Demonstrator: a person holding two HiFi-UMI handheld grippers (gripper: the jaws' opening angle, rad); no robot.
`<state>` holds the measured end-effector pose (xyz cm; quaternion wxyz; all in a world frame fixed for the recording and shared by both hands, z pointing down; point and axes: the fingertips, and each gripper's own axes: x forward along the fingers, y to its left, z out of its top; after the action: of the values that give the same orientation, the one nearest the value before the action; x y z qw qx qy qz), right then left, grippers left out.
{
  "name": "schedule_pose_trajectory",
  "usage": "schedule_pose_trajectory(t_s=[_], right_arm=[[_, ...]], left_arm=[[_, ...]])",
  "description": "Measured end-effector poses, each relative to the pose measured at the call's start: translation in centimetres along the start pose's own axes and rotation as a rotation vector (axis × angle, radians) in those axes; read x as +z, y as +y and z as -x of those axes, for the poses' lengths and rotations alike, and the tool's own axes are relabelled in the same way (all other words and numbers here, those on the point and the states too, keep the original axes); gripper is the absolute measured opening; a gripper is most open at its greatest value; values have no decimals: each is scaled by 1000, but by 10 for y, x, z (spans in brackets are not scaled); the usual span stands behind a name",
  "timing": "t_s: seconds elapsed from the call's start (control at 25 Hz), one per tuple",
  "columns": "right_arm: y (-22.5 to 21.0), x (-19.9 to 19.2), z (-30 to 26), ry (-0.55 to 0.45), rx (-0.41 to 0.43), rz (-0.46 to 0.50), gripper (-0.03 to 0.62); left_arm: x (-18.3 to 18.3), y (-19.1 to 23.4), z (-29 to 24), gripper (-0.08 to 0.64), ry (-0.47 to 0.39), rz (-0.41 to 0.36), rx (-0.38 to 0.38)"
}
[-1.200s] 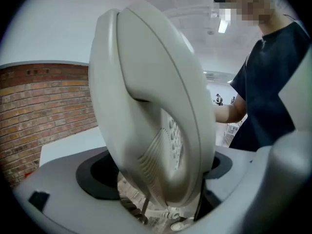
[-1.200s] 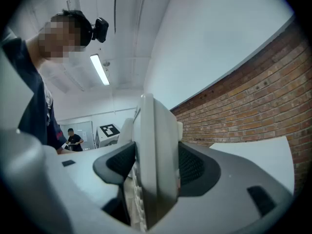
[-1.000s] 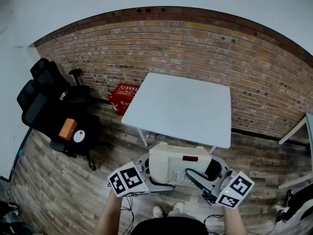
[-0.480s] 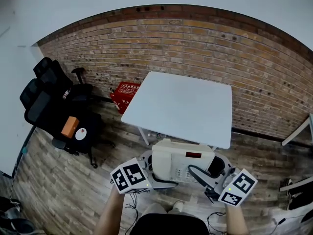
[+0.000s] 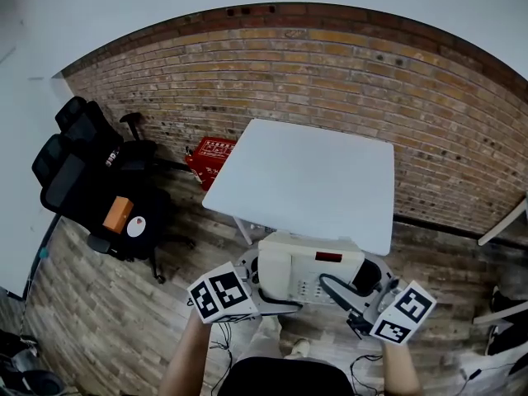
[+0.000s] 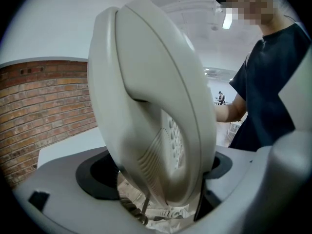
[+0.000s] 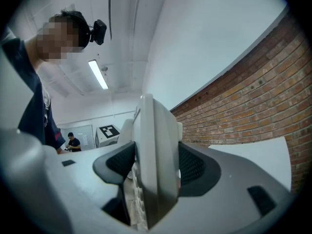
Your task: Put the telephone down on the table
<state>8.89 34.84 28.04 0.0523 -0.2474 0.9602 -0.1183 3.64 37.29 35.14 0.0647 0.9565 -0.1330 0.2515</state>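
Note:
A cream desk telephone (image 5: pixel 309 266) with a red display hangs in the air between my two grippers, just at the near edge of the white table (image 5: pixel 305 176). My left gripper (image 5: pixel 252 285) is shut on its left side, where the handset (image 6: pixel 151 111) fills the left gripper view between the dark pads. My right gripper (image 5: pixel 363 294) is shut on the telephone's right edge (image 7: pixel 153 150), which stands edge-on between the pads (image 7: pixel 195 167). A dark coiled cord (image 5: pixel 276 306) hangs under the telephone. The table top is bare.
Black office chairs (image 5: pixel 82 167) stand at the left on the wooden floor, one with an orange block on it. A red box (image 5: pixel 216 157) leans by the brick wall (image 5: pixel 330 73). The corner of a second table (image 5: pixel 507 221) shows at the right.
Both grippers have carried the telephone slightly forward, so its far edge now reaches the table's near edge. The grip on both sides is unchanged.

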Motion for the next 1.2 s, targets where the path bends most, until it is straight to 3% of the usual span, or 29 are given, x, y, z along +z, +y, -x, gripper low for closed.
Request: schedule_pose_trajectory(t_s=[1.2], right_arm=[[-124, 28, -131, -30, -169, -8, 252]], left_arm=[[9, 192, 6, 482, 8, -81, -149]])
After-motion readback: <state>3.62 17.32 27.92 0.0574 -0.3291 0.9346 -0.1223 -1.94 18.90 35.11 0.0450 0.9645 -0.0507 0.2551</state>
